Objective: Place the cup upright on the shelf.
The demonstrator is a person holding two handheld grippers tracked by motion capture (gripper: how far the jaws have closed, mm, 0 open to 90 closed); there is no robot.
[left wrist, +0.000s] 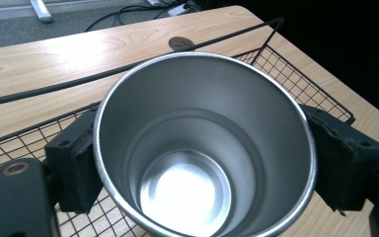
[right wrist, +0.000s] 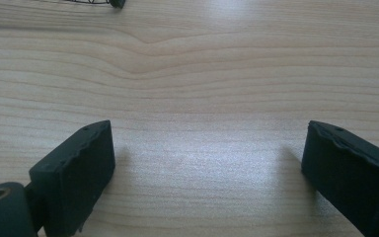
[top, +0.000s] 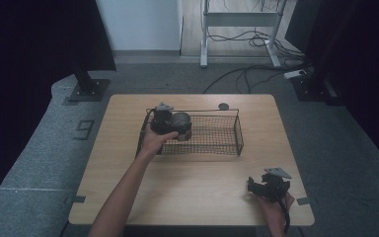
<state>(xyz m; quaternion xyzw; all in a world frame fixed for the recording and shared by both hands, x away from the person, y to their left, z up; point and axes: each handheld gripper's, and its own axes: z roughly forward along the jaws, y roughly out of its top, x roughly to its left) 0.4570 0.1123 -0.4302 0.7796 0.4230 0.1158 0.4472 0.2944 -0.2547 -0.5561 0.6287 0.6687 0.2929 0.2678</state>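
The left gripper (left wrist: 197,163) is clenched on a steel cup (left wrist: 202,143), one pad against each side of the wall, over the left end of the wire basket (top: 238,132). The right gripper (right wrist: 207,163) rests released on the bare table (right wrist: 187,64), holding nothing.

Risk: the smooth round wall may slip or rotate between the pads, probably if pressure eases.

The cup's mouth faces the left gripper's camera; its long axis runs along the jaws.
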